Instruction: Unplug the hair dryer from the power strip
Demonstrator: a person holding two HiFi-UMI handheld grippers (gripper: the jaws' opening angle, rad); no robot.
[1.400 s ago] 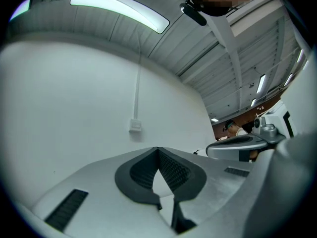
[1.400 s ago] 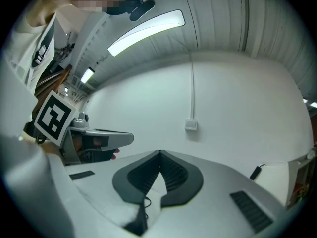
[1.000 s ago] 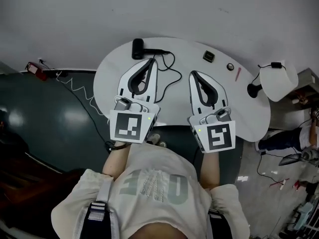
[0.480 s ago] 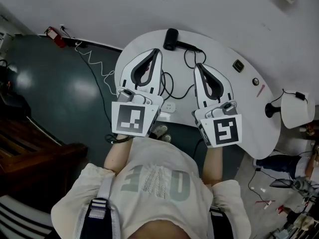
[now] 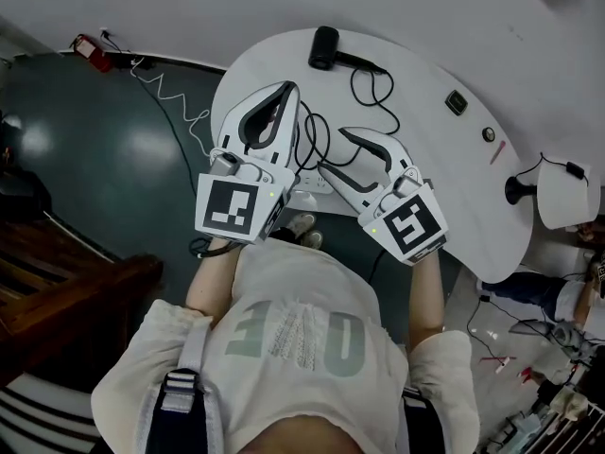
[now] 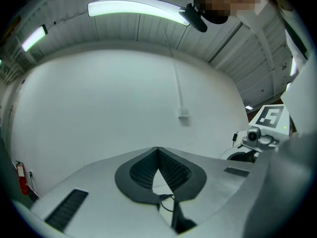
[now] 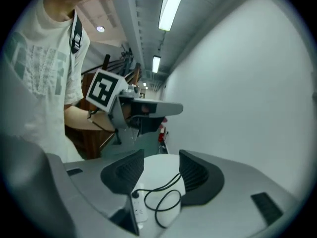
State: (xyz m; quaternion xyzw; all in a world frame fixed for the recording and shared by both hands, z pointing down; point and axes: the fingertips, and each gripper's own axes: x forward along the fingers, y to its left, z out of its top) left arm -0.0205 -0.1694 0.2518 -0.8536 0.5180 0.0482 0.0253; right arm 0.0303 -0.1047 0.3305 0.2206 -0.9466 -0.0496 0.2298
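White power strip (image 7: 138,208): lies at the near edge of the table (image 5: 430,164), low in the right gripper view and a little left of the gap's middle. Its long axis appears to run roughly along the line that gripper points.
Right gripper (image 7: 161,155): the nearer tool, angled down and across toward the strip. Its jaws have just been spreading and stand wide apart. The strip and a loop of cord show in the gap between them, but the pads touch neither.
Black plug (image 7: 134,195): sits at the strip's far end as this gripper sees it, still seated in its socket, just below the left-hand pad.
Left gripper (image 5: 288,87): jaws pressed together on nothing, pointing almost level over the table to the left of the strip, with only a snatch of cord visible under its tips.
Black cord (image 5: 373,88): curls in loose loops from the plug across the tabletop toward the far rim.
Hair dryer (image 5: 326,47): lies at the table's far edge, well apart from both tools.
Coming move: likely the right hand's. The plug lies ahead of and below its jaws, so they would need to drop and shift slightly left to straddle it.
Risk: the light strip may lift with the plug unless something holds it down.
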